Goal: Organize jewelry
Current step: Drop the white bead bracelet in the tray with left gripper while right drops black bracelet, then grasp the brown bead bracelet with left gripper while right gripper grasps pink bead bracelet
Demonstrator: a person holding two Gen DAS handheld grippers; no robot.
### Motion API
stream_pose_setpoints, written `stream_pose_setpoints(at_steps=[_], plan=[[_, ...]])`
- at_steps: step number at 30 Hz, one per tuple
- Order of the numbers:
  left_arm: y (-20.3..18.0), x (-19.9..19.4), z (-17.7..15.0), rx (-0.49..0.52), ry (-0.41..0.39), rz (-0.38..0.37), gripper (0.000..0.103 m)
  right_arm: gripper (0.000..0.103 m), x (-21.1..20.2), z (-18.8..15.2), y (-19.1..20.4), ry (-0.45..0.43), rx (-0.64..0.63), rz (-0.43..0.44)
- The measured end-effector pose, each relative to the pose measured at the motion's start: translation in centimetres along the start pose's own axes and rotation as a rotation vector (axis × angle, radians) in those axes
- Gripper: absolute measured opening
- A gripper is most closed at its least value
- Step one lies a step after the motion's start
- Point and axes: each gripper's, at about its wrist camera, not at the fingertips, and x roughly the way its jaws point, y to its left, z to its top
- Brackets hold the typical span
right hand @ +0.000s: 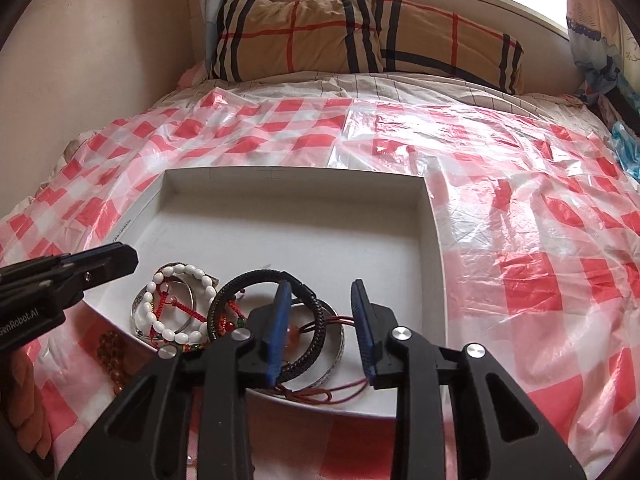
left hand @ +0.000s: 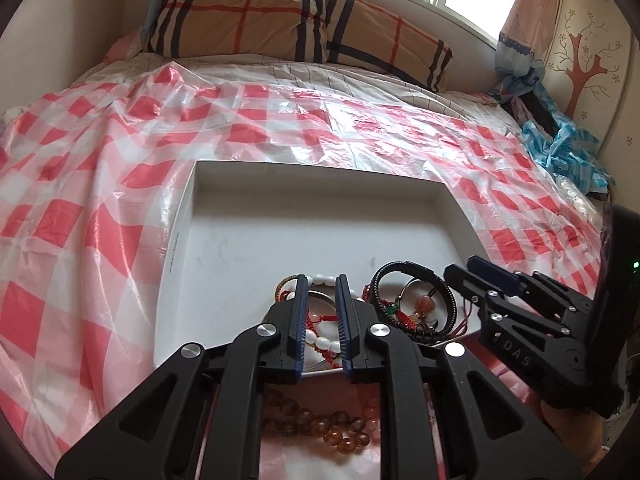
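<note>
A shallow white box [left hand: 320, 192] [right hand: 428, 232] lies on the bed. In its near corner lie a white bead bracelet [right hand: 176, 312] [left hand: 324, 342], a black braided bracelet [right hand: 308, 348] [left hand: 416, 276], a silver bangle [right hand: 338, 344] and red cords [right hand: 340, 394]. An amber bead bracelet [left hand: 340, 432] [right hand: 112, 360] lies outside the box on the sheet. My left gripper [left hand: 322, 284] [right hand: 116, 256] hovers open over the white beads, empty. My right gripper [right hand: 320, 292] [left hand: 468, 268] is open above the black bracelet, empty.
A red-and-white checked plastic sheet [left hand: 100, 200] covers the bed. A plaid pillow [right hand: 360, 36] lies at the head under the window. Blue plastic [left hand: 560, 148] is bunched at the right edge. A wall runs along the left.
</note>
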Motion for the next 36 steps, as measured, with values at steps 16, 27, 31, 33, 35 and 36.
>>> stream_pose_setpoints(at_steps=[16,27,31,33,35,36], plan=[[-1.8,-3.8,-3.8,0.052,0.006,0.118,0.048,0.048,-4.9,-4.4,1.1,0.043,0.040,0.049],[-2.0,-5.3,-4.6,0.047,-0.014,0.169,0.063,0.055,-5.2,-5.3,1.6,0.043,0.045,0.022],[-1.7,-5.1,-4.6,0.055,-0.001,0.176,0.064,0.055,-4.8,-5.2,2.0,0.063,0.023,0.037],[-1.2,-5.0,-4.6,0.063,0.012,0.178,0.066,0.057,-4.2,-5.1,2.4,0.085,-0.002,0.047],[-0.2,-5.1,-4.9,0.056,0.022,0.181,0.068,0.057,-3.6,-4.9,3.0,0.106,-0.026,0.056],[0.4,-5.1,-5.0,0.048,0.027,0.187,0.068,0.057,-3.2,-4.7,3.3,0.122,-0.043,0.061]])
